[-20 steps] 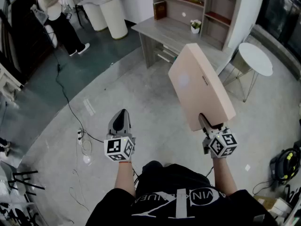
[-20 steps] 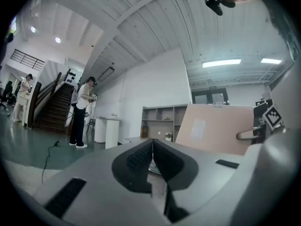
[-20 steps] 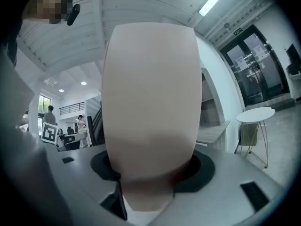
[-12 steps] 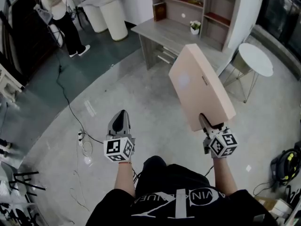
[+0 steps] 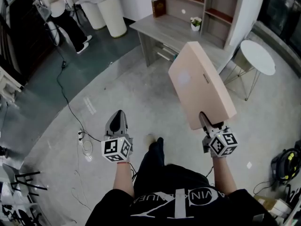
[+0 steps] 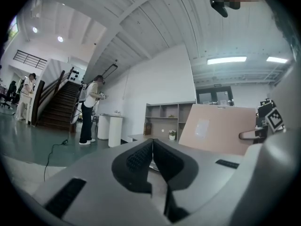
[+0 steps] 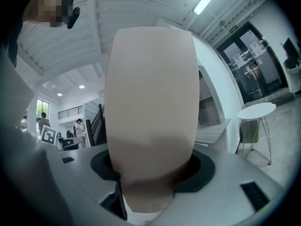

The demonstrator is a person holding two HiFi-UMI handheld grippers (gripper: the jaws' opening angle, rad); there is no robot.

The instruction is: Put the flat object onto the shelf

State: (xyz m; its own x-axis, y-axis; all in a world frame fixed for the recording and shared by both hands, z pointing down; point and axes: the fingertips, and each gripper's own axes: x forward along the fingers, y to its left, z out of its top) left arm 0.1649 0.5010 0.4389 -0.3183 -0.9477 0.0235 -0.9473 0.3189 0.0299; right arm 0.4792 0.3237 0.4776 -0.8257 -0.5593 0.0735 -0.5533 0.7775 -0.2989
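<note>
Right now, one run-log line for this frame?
right claw: shut on flat panel, near edge | left claw: shut, empty | shelf: ahead, panel not yet on it

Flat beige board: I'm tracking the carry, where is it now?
The flat beige board sits right of centre in the head view, clamped at its near end by the right gripper, held above the floor short of the desk.

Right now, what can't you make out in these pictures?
Right gripper view: the flat board fills the middle and hides most of the shelf unit.
Head view: the shelf unit's top is cut off by the upper edge; the potted plant on the desk is too small for detail.
Person at top left: cut by the edge.
</note>
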